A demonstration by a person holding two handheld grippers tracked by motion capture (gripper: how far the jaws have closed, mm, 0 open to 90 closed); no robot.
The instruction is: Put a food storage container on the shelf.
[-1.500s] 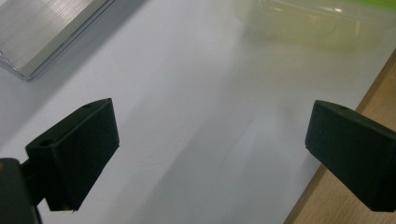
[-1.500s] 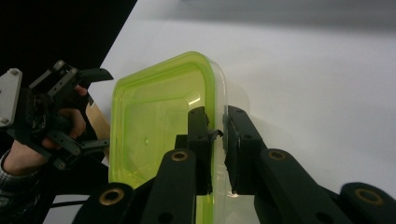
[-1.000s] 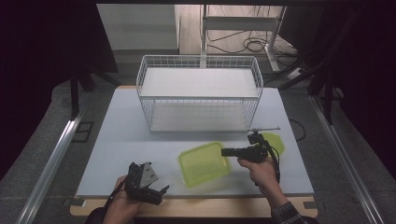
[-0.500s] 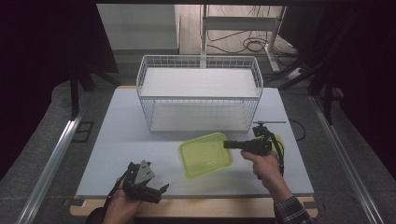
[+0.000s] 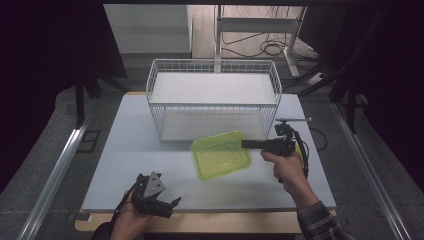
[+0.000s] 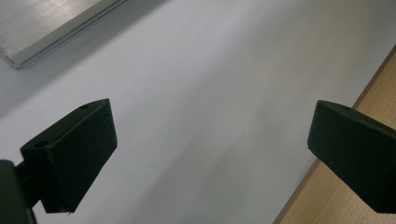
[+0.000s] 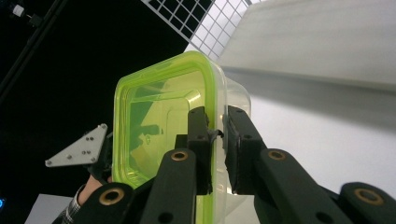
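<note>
Right gripper (image 5: pixel 246 144) has its jaws pinched down on the rim of the green container (image 5: pixel 221 154), one jaw on the inside of the wall and the other on the outside, so it's a proper grip on the edge and not just resting there; you can see it really well in the right gripper view, where the two black jaws (image 7: pixel 215 140) sandwich the lime-green lip with barely any gap between them. From the high view the container hangs off the tip of that gripper above the white table (image 5: pixel 125 150), tilted a bit, just in front of the white wire basket (image 5: pixel 214 97) and a little toward its right end, close to it but I can't tell if it touches the wire. It's see-through with a bright green rim and looks like there's nothing in it. The person's right hand (image 5: pixel 286 167) is wrapped round the grip with the cable looping down beside it. Left gripper (image 5: pixel 159 204) is way over at the near left edge of the table, well apart from the container, jaws spread wide with nothing in between; in the left gripper view its jaws (image 6: pixel 210 149) just frame bare tabletop and a strip of the wooden edge (image 6: pixel 336 196)
</note>
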